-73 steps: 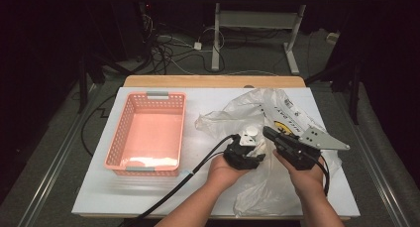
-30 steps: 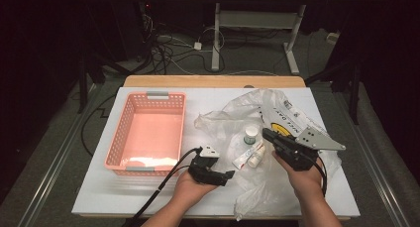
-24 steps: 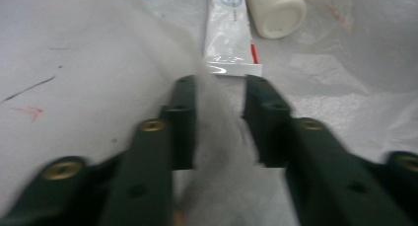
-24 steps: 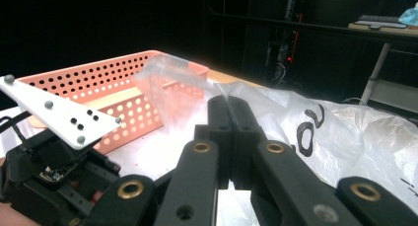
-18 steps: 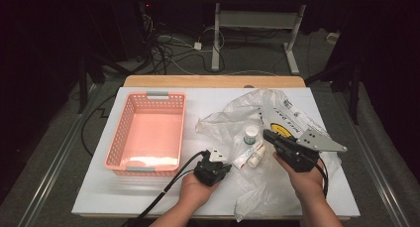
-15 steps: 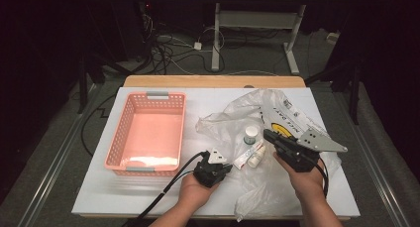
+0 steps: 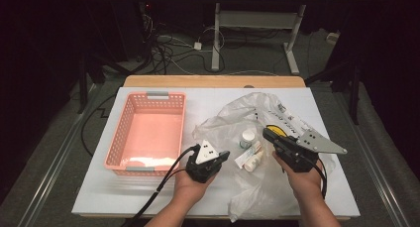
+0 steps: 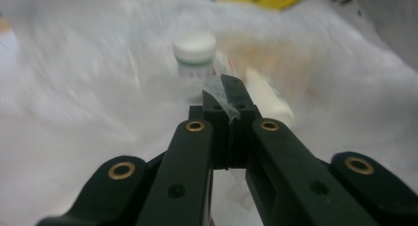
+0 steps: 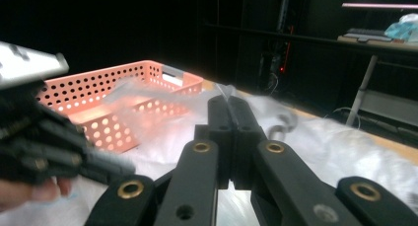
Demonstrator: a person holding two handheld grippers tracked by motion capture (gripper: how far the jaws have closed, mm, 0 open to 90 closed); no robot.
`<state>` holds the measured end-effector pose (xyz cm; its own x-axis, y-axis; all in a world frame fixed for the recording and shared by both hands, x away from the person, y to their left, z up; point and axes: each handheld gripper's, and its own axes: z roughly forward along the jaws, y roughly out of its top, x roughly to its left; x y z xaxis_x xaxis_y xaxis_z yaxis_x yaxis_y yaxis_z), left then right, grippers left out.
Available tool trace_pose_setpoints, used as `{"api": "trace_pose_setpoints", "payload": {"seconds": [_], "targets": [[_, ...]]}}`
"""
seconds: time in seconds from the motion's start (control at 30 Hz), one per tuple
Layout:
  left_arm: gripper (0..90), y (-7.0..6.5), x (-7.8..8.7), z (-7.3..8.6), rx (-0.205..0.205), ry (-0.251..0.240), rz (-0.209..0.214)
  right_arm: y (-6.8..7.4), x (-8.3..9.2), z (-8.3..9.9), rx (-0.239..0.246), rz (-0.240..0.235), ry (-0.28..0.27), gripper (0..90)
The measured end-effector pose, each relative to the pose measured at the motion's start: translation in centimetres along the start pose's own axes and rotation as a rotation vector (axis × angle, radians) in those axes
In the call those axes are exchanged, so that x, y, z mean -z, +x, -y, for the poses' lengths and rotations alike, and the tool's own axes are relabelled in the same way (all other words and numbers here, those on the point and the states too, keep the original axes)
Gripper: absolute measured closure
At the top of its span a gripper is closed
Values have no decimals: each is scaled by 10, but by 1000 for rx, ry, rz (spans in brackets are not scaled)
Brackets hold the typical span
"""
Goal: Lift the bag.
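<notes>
Left gripper (image 7: 225, 157) has just been closing, and now its jaws pinch a thin bit of the clear plastic bag (image 7: 257, 187). Right in front of its tips sit a small white bottle (image 8: 194, 53) and a pale tube (image 8: 268, 95), inside the bag. Right gripper (image 7: 267, 134) has its jaws shut on the bag's film too. Off to the left gripper's side sits a pink basket (image 7: 119, 138).
</notes>
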<state>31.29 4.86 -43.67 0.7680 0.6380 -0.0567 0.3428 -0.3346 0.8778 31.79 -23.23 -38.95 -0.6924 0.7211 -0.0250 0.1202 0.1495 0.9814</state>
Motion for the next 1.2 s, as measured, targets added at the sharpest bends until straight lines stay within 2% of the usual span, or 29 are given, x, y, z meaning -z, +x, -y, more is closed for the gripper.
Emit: {"api": "trace_pose_setpoints", "payload": {"seconds": [0.23,0.37,0.6,0.7,0.9,1.07,1.2], "targets": [[884,1,17,-30,-48,-121,-43,-3,-3,-4,-11,24,-28,900],[884,3,20,-44,-84,-170,-65,-4,-7,-9,-12,44,-43,900],[884,10,29,-77,-120,-254,-109,-10,-15,-24,-5,87,-86,900],[883,13,33,-95,-124,-296,-122,-15,-20,-35,3,106,-109,900],[884,13,36,-133,-174,-339,-149,-23,-21,-63,14,138,-162,900],[883,13,36,-162,-194,-377,-164,-33,-18,-89,18,173,-210,900],[884,15,38,-184,-194,-415,-172,-38,-8,-113,20,201,-257,900]]}}
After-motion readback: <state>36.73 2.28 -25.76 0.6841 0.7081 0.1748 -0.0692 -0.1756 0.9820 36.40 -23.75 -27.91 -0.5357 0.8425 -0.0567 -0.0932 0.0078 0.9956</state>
